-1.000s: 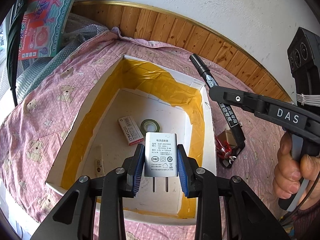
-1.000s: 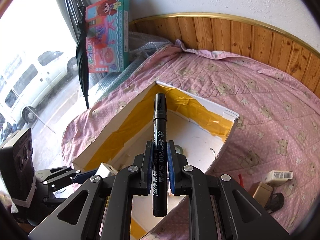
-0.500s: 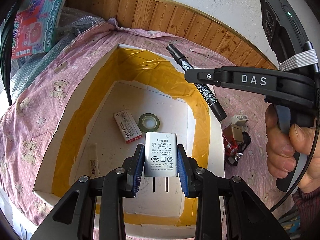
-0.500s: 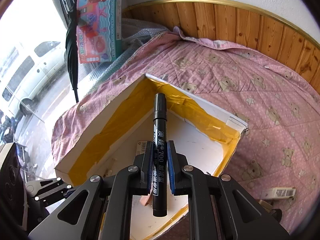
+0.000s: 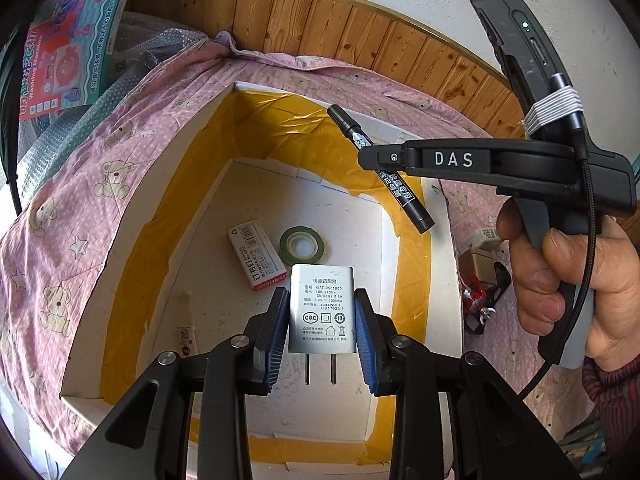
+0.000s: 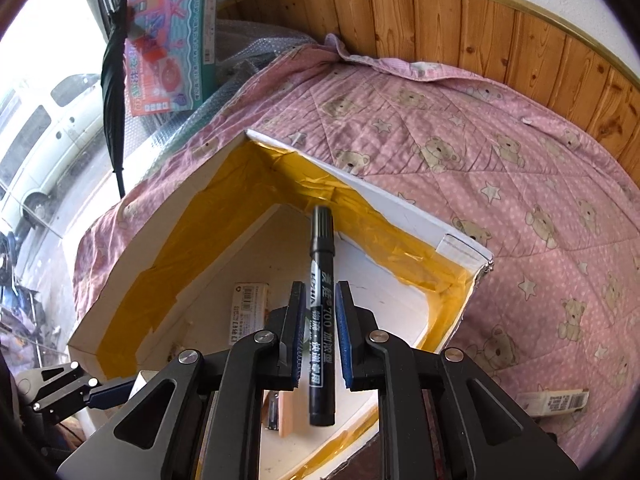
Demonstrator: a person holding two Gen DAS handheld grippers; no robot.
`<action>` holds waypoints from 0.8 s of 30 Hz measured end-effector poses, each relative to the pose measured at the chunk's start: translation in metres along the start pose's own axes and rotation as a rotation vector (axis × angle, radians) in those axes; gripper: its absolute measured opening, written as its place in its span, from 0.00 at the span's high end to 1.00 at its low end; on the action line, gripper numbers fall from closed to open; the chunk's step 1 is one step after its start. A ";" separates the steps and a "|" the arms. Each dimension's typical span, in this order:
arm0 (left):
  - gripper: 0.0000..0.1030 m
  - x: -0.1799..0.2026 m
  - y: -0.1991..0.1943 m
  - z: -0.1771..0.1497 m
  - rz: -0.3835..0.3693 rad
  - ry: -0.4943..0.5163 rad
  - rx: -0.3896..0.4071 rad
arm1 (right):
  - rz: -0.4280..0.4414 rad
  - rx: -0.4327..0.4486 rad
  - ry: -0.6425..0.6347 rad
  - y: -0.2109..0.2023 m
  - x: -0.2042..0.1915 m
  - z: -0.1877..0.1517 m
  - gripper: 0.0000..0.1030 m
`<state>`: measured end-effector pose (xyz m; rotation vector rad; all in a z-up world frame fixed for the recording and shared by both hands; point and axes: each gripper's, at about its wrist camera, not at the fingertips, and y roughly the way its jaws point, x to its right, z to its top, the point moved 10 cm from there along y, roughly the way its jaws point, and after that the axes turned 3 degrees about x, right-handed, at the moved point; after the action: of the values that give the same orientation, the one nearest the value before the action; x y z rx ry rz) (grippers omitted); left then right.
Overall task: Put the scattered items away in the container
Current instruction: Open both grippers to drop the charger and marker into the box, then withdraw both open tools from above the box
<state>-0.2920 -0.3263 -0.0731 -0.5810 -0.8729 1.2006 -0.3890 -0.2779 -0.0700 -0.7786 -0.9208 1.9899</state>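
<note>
A white box [image 5: 168,200] lined with yellow tape lies open on a pink bear-print quilt [image 5: 80,184]. My left gripper [image 5: 322,312] hangs over the box's near end, shut on a white power adapter [image 5: 322,308] whose prongs point back at the camera. My right gripper [image 6: 320,312] hovers above the box [image 6: 180,248] near its right wall. Its jaws stand slightly apart, with a thin gap on each side of a black marker [image 6: 322,320] that lies loose between the pads. In the left wrist view the marker [image 5: 408,204] slants down behind the right gripper's finger.
In the box lie a staples packet [image 5: 256,254], a green tape roll [image 5: 302,244] and a small tube [image 5: 186,328]. Right of it sit a brown cube [image 5: 478,260], a red item [image 5: 474,292] and a white packet [image 6: 556,402]. A hand [image 5: 568,280] holds the right gripper. A toy carton [image 6: 172,36] leans far left.
Both grippers moved further over the box. The right jaws have parted a little and the marker now looks smaller, farther from the camera. The adapter has not shifted in the left jaws.
</note>
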 end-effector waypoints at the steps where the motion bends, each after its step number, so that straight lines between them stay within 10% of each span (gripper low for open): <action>1: 0.67 -0.002 0.000 0.000 0.005 -0.006 0.001 | 0.008 -0.003 0.014 0.001 0.002 -0.003 0.74; 24: 0.67 0.005 -0.045 -0.014 0.031 -0.016 0.056 | 0.169 0.099 0.189 -0.088 -0.028 -0.087 0.74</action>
<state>-0.2550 -0.3332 -0.0447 -0.5420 -0.8443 1.2553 -0.2732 -0.2358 -0.0409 -0.9963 -0.6601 2.0479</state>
